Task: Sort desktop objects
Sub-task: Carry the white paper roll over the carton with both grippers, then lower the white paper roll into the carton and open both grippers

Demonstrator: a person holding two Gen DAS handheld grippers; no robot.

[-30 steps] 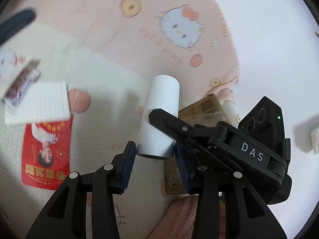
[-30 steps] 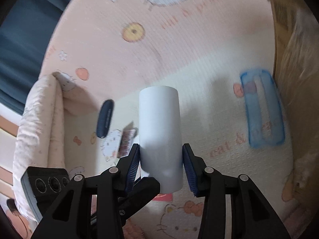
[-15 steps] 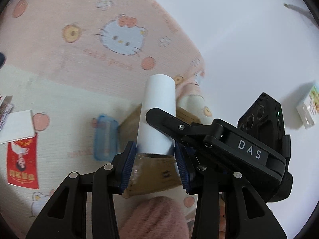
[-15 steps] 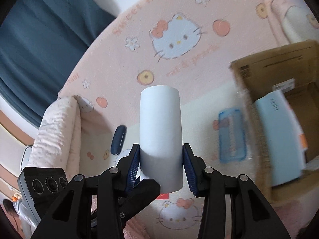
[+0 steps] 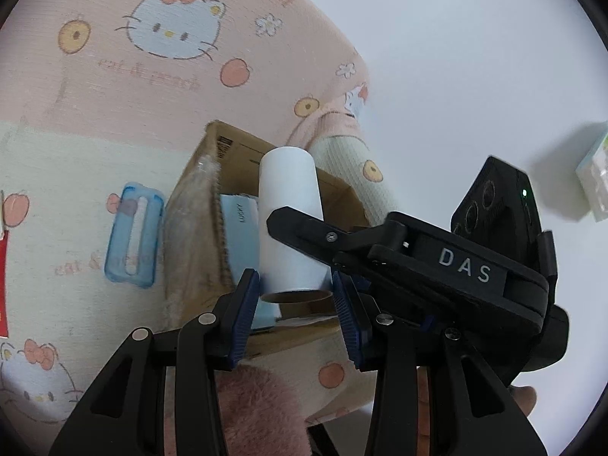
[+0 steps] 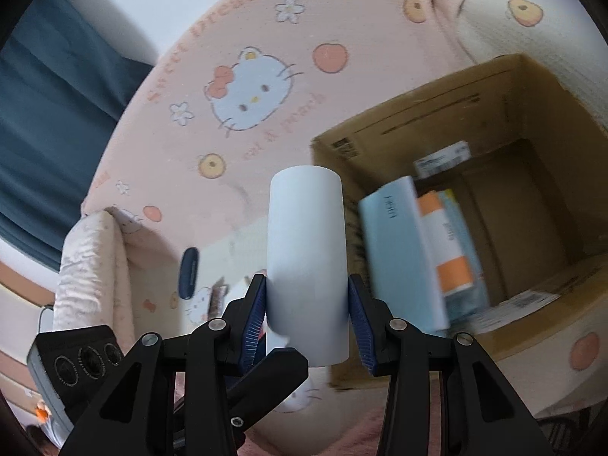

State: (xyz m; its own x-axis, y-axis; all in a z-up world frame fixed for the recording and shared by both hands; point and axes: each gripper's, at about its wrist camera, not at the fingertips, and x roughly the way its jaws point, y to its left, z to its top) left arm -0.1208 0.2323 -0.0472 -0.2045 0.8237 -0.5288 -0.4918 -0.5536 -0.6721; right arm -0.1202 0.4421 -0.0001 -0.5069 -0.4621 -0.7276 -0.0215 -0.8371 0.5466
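box (image 6: 437, 121) nearer now; roll (image 6: 307, 266) clamped in right tool (image 6: 307, 323), probably above it.

A home, most likely a bedroom or a child's play corner; soft pink and cream padded mat (image 6: 243, 87) underfoot, printed with cartoon cats, peaches and small flowers, its edges turned up like a low wall; dark blue curtain (image 6: 49, 121) hanging at one side beside a plain white wall (image 5: 475, 57); open cardboard box (image 6: 532, 121) on the mat with books or thin cartons stacked inside; clear blue phone case (image 5: 133, 235) lying just beside the box; fluffy pink fabric (image 5: 258, 410) at the near edge; small dark blue oval case (image 6: 189, 273) further off on the mat
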